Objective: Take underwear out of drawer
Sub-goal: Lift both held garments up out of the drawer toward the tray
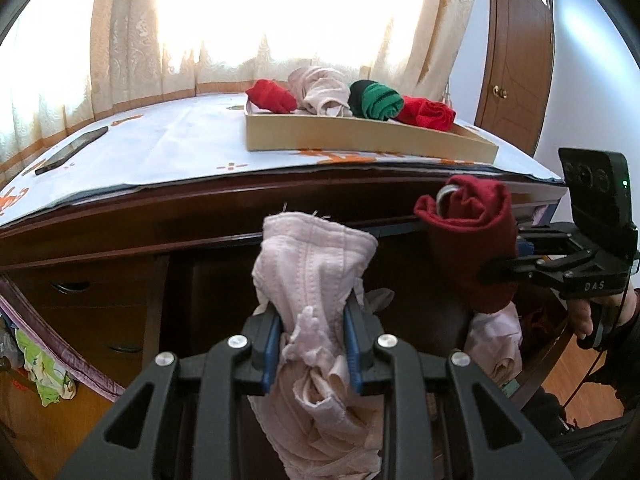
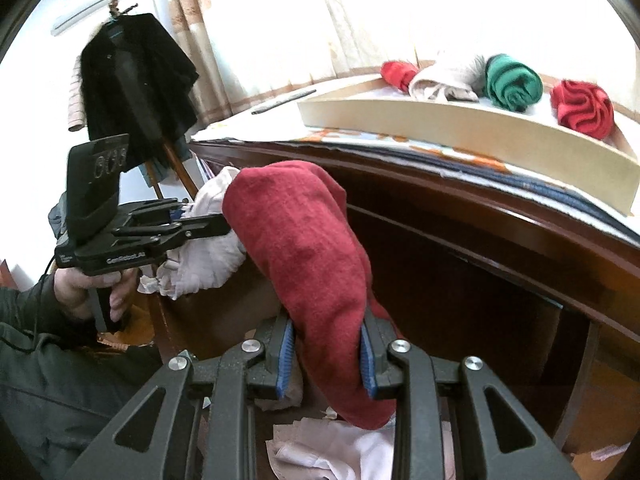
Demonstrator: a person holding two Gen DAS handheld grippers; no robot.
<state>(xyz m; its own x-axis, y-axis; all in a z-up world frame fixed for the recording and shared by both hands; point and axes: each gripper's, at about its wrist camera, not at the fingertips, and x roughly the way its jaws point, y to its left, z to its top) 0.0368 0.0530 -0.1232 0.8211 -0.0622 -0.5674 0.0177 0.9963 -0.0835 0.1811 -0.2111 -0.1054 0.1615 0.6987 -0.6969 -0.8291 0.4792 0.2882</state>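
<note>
My left gripper (image 1: 313,344) is shut on pale pink underwear (image 1: 312,268), held up in front of the dark wooden desk. My right gripper (image 2: 327,354) is shut on a dark red rolled underwear (image 2: 304,240); it also shows in the left wrist view (image 1: 472,236), to the right of the pink piece. The left gripper with the pink piece shows in the right wrist view (image 2: 208,240). More pale underwear (image 2: 336,452) lies below in the open drawer. A beige tray (image 1: 360,136) on the desk top holds red, pale pink and green rolled pieces.
A black phone (image 1: 72,150) lies on the white desk cloth at left. Closed drawers (image 1: 100,312) are at the left of the desk. A black coat (image 2: 136,80) hangs on a stand. A wooden door (image 1: 516,60) is at right.
</note>
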